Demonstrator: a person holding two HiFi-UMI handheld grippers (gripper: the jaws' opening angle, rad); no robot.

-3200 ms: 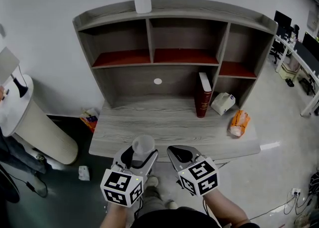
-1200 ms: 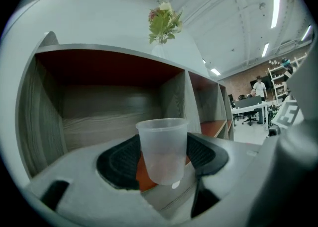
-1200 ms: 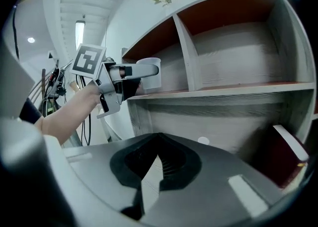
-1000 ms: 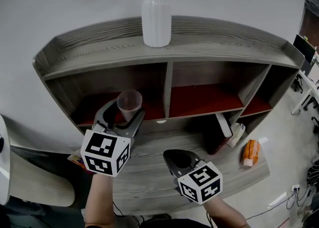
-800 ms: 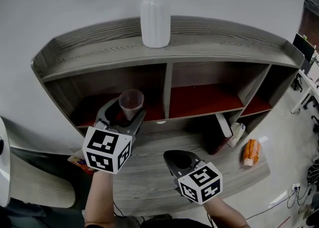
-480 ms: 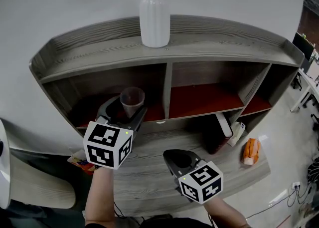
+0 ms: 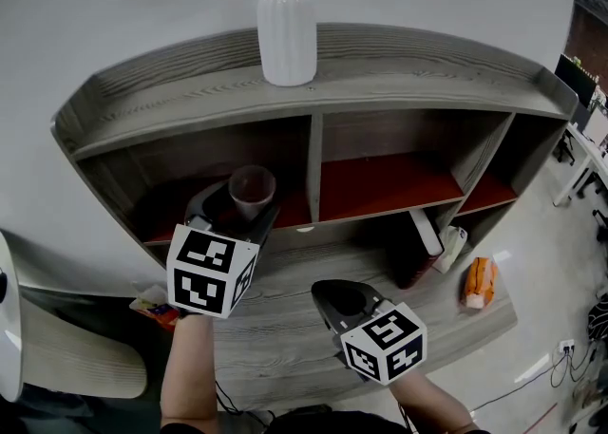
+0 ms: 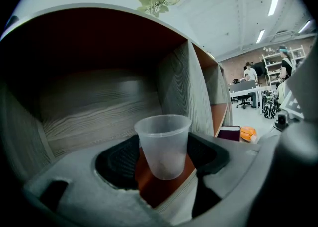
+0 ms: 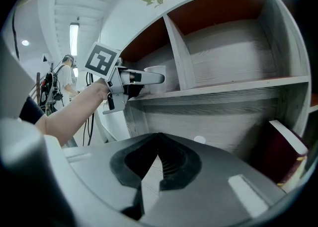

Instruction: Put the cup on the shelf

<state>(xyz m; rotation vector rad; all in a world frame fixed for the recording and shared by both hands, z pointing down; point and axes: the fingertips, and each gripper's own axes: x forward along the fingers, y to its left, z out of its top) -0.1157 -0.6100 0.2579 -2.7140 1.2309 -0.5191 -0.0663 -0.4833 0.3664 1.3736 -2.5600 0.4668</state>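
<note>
A grey wood-grain shelf unit [image 7: 399, 57] with a curved top board and dark red shelf boards fills the head view from 9 o'clock across to 3 o'clock. It stands on a grey wood-grain desk [image 7: 285, 328], which runs from the centre down towards 6 o'clock. On the top board, at 12 o'clock, stands a white ribbed vase [image 7: 286, 31] with green stems.

The left gripper [image 7: 237, 209] reaches into the unit's left compartment, at 9 o'clock just beside the centre. Its jaws are opening with the cup between them. In the left gripper view the red board shows in a gap between the left pad and the cup wall, while the right pad lies just beside the cup.

The right gripper [image 7: 344, 299] hangs over the desk at 6 o'clock. Its jaw tips meet and nothing is between them.

A dark red book [image 7: 415, 261] leans under the shelf at 4 o'clock, with a small white box [image 7: 454, 242] just beside it. An orange packet [image 7: 475, 280] lies farther out towards 4 o'clock.

The clear plastic cup [image 7: 252, 190] stands upright on the red board of the left compartment, close to the divider at its 3 o'clock side.
</note>
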